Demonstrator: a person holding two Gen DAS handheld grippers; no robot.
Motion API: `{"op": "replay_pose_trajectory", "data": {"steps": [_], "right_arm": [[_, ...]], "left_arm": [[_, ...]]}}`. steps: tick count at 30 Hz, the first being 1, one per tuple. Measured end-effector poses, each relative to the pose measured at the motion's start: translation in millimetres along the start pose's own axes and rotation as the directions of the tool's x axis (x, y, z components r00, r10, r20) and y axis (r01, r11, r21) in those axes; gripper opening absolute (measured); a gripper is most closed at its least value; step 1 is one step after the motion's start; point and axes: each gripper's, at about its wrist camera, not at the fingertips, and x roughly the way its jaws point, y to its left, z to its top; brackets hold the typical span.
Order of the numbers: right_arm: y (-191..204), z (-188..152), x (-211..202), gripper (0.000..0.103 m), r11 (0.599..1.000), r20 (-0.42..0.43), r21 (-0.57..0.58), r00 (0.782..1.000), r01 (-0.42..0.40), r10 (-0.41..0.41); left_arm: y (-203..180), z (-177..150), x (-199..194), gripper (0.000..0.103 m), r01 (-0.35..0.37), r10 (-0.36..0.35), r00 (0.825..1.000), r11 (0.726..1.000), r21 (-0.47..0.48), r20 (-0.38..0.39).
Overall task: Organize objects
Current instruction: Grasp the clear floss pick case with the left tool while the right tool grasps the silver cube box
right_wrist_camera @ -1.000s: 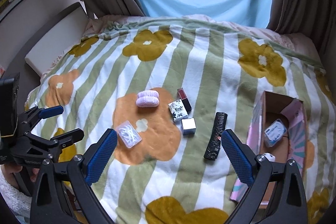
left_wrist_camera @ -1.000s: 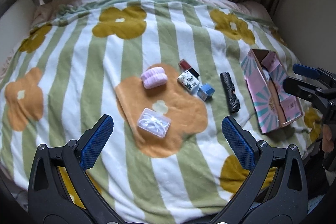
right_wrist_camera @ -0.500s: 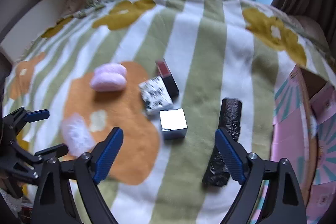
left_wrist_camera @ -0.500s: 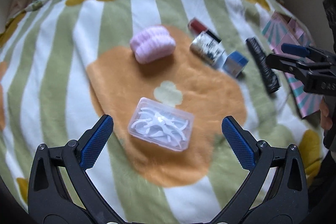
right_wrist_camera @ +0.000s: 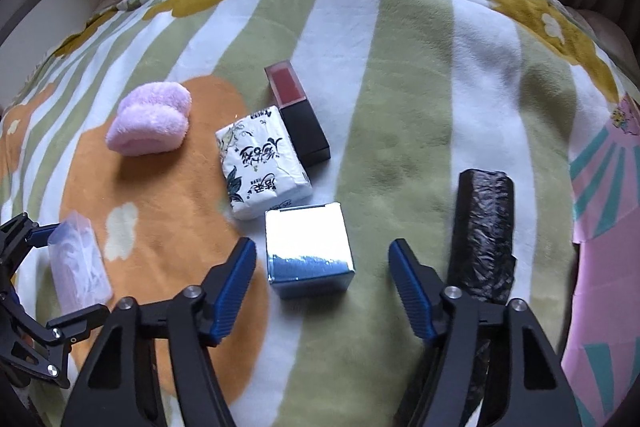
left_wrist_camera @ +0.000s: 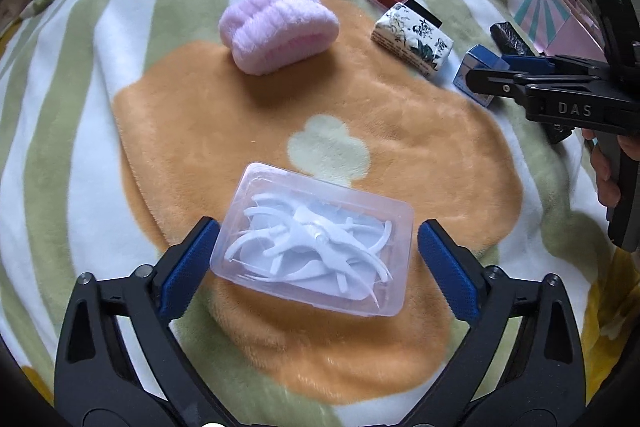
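Two grasps pending: left gripper (left_wrist_camera: 316, 259), open, straddles the clear plastic box (left_wrist_camera: 314, 241) mid-blanket (left_wrist_camera: 80, 87); right gripper (right_wrist_camera: 322, 283), open, flanks the silver box (right_wrist_camera: 308, 249). Next move: close both.

Clear glossy plastic rectangular case (left_wrist_camera: 316, 239); fluffy pink cloth roll (left_wrist_camera: 280, 27); mirror-shiny silver foil cube box (right_wrist_camera: 308, 247); crinkled black plastic roll (right_wrist_camera: 482, 231); plush striped fleece blanket (right_wrist_camera: 400, 67).
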Motion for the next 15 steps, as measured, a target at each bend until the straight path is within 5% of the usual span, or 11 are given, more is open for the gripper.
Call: {"op": "replay_pose_trajectory", "data": {"steps": [5,15], "right_arm": [[2.3,3.4,3.9,0.037,1.000,-0.005,-0.008,1.000,-0.024,0.024],[8.4,7.7,-3.0,0.035,1.000,-0.016,-0.012,1.000,-0.026,0.026]], "left_arm": [[1.1,1.2,-1.2,0.086,-0.006,0.005,1.000,1.000,0.021,0.012],[3.3,5.8,-12.6,0.086,-0.001,0.001,1.000,1.000,0.008,0.028]]}}
